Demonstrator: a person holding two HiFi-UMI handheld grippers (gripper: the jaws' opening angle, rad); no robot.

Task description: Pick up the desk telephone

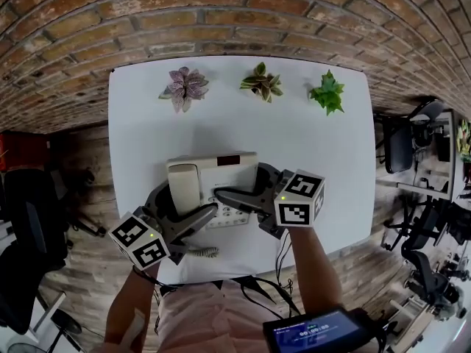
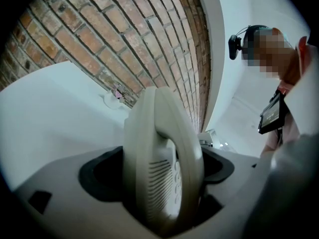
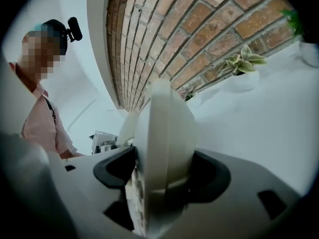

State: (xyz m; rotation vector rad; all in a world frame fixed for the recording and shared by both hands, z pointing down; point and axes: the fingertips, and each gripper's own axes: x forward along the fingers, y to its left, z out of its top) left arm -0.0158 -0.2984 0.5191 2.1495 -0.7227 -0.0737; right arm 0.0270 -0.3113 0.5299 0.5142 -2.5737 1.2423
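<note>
The cream desk telephone (image 1: 224, 169) lies on the white table (image 1: 313, 142), handset (image 1: 184, 186) on its left side, coiled cord (image 1: 200, 252) trailing toward the front edge. My left gripper (image 1: 182, 213) reaches in from the front left. In the left gripper view the handset (image 2: 164, 158) fills the gap of the left gripper (image 2: 162, 185), touching both jaws. My right gripper (image 1: 246, 191) comes from the front right over the keypad. In the right gripper view the phone's body (image 3: 164, 133) sits wedged in the right gripper (image 3: 162, 180). Whether the phone is off the table I cannot tell.
Three small potted plants (image 1: 185, 87) (image 1: 261, 83) (image 1: 327, 92) line the table's far edge against a brick wall (image 1: 221, 13). A black office chair (image 1: 29, 219) stands at the left, more chairs and desks (image 1: 423, 145) at the right. A screen device (image 1: 316, 333) hangs at the person's chest.
</note>
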